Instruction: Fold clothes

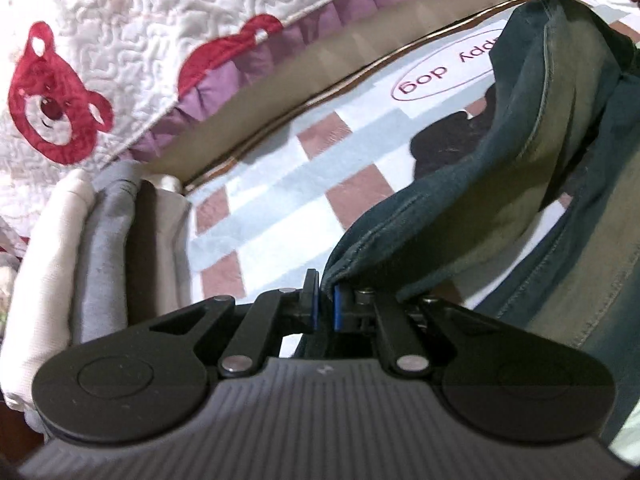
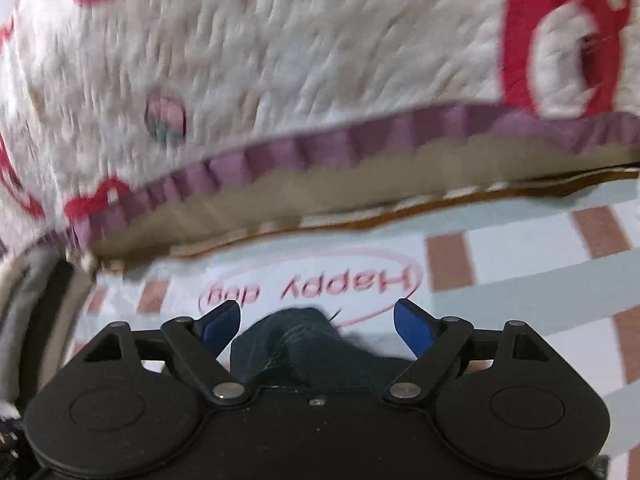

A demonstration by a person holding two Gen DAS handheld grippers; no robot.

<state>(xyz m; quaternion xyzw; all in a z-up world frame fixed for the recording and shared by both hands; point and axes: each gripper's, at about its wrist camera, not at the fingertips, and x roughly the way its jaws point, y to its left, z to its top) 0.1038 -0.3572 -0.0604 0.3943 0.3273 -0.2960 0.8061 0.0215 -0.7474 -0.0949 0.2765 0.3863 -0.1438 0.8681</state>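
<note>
Left gripper (image 1: 326,300): jaws drawn close together, blue pads pinching a hem edge of the jeans (image 1: 520,184). Denim rises from the pads and drapes up and to the right, filling the right side of the left wrist view.

Right gripper (image 2: 317,326): jaws spread wide, blue fingertips (image 2: 412,326) well apart, nothing between them clamped. A dark bunch of the jeans (image 2: 296,344) lies between and just below the fingers; contact with either pad cannot be told.

Blanket (image 1: 280,208): pale blue and white check with brown squares, a pink oval reading "Happy dog" (image 2: 312,284), bearing the jeans. Brown piping along its far edge.

Quilt (image 1: 120,40): white, stitched, printed with red bear faces, purple ruffle (image 2: 280,156) along its border. Lies beyond the blanket's far edge in both views; blurred in the right wrist view.

Stack (image 1: 108,248): folded clothes, cream, grey and dark layers, at the left edge of the blanket, beside the left gripper.

Other gripper, partly seen at the top right corner of the left wrist view, near the far end of the jeans.
</note>
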